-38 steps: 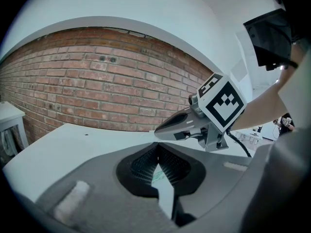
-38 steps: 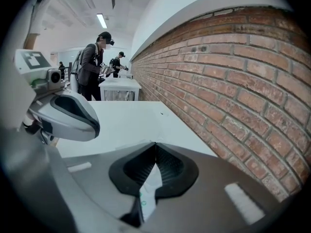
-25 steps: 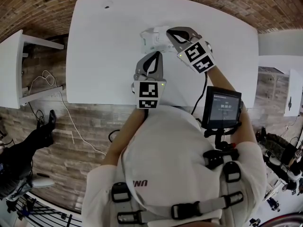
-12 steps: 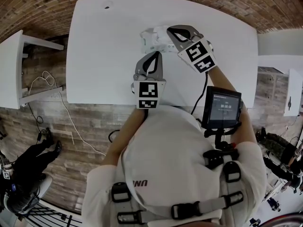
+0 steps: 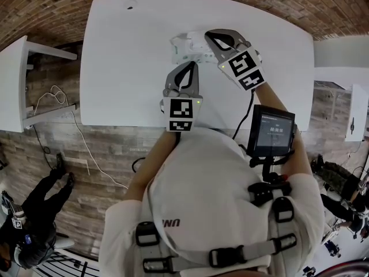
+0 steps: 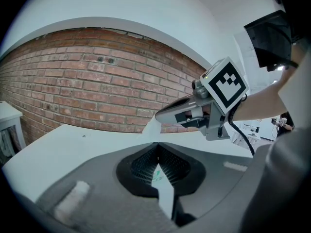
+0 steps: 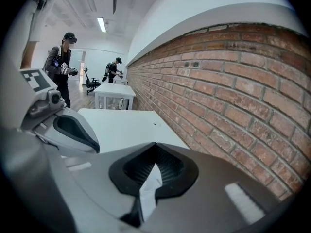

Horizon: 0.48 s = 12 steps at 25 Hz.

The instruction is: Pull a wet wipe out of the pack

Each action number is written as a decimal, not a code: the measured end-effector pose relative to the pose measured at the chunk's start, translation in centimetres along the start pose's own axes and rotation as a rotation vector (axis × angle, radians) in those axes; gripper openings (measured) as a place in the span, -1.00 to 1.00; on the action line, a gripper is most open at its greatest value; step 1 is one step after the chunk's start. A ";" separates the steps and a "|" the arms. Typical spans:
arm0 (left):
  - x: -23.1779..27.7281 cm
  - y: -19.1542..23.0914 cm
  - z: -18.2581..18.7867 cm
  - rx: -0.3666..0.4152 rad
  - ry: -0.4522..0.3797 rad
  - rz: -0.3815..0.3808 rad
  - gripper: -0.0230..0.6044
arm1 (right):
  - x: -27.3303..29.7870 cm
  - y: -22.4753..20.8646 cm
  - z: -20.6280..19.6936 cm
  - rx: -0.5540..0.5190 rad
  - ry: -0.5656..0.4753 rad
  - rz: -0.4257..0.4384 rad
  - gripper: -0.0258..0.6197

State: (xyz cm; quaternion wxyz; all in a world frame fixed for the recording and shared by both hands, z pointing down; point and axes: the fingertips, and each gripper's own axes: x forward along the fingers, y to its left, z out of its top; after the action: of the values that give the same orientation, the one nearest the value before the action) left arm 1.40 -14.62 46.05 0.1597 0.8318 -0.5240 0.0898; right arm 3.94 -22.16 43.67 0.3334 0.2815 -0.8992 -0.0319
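Note:
The white wet wipe pack lies on the white table, far of centre. My left gripper reaches it from the near side and is shut on a white edge of the pack with green print. My right gripper is over the pack's right end, shut on a white wipe. In the left gripper view the right gripper hangs above with the wipe stretched down from its tip. In the right gripper view the left gripper sits low at the left.
A screen hangs at the person's right side. A second white table stands to the left, over a wood floor with cables. A brick wall runs along the table's far edge. People stand far off by other white tables.
Both grippers keep their places and their grips. On the floor at the lower left a person has moved towards the bottom of the head view.

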 end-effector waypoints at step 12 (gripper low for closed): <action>0.0 0.1 0.0 0.001 -0.003 0.003 -0.92 | -1.4 -2.0 3.2 -0.005 -0.086 -0.053 -0.90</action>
State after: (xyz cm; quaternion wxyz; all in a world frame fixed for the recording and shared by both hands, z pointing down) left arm 1.32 -14.61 46.09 0.1584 0.8311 -0.5256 0.0892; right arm 3.76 -23.53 39.90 0.2943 0.3027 -0.9048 -0.0550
